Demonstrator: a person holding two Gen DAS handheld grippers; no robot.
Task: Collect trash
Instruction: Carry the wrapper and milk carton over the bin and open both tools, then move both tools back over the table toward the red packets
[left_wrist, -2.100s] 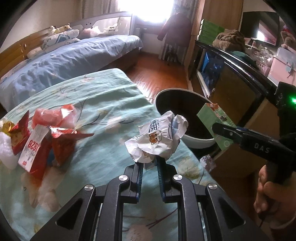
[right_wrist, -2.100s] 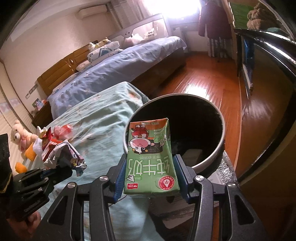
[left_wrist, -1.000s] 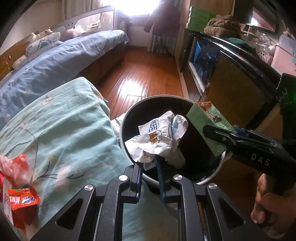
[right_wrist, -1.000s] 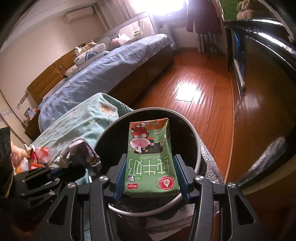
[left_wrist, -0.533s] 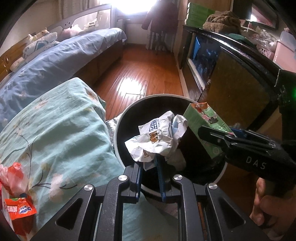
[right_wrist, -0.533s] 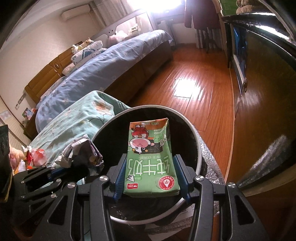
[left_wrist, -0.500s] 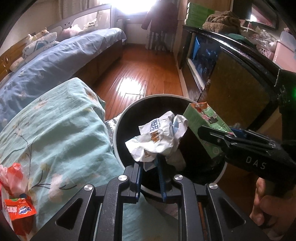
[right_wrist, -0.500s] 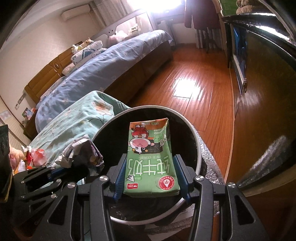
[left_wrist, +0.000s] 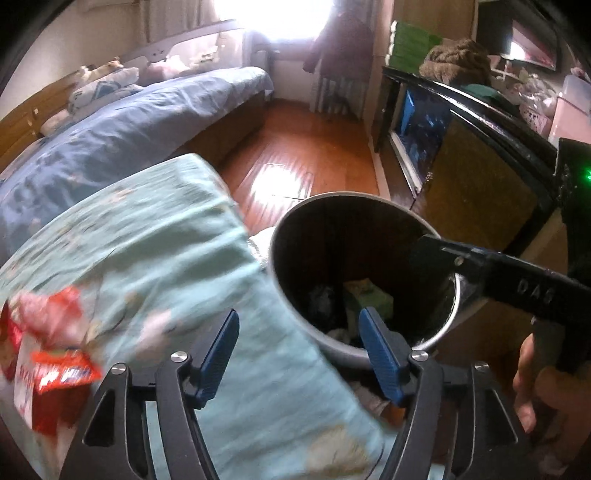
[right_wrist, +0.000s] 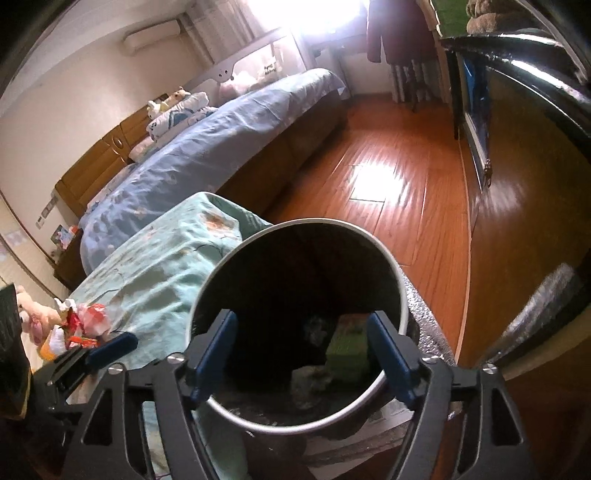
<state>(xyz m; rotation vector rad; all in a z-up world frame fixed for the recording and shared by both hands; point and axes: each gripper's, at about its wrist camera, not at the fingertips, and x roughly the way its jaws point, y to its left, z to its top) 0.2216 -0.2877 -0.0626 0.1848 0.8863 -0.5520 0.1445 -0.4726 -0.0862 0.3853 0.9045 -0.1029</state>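
A round dark trash bin with a pale rim (left_wrist: 291, 221) (right_wrist: 400, 280) stands on the floor beside the bed. The green milk carton (right_wrist: 349, 345) (left_wrist: 367, 293) and a crumpled wrapper (right_wrist: 314, 328) lie at its bottom. My left gripper (left_wrist: 299, 350) is open and empty, at the bin's near-left rim over the bed edge. My right gripper (right_wrist: 301, 352) is open and empty above the bin's mouth. Red snack wrappers (left_wrist: 51, 369) (right_wrist: 83, 325) lie on the teal bedspread (left_wrist: 147, 266).
A blue-covered bed (left_wrist: 129, 122) lies beyond. A dark TV cabinet (left_wrist: 461, 155) runs along the right. Wooden floor (right_wrist: 399, 192) lies between them. A silver mat (right_wrist: 432, 339) is under the bin. The right gripper's body (left_wrist: 517, 284) crosses the bin's right side.
Both grippers opened. The crumpled wrapper and the green carton dropped into the bin. The left gripper has swung a little left, back toward the bed.
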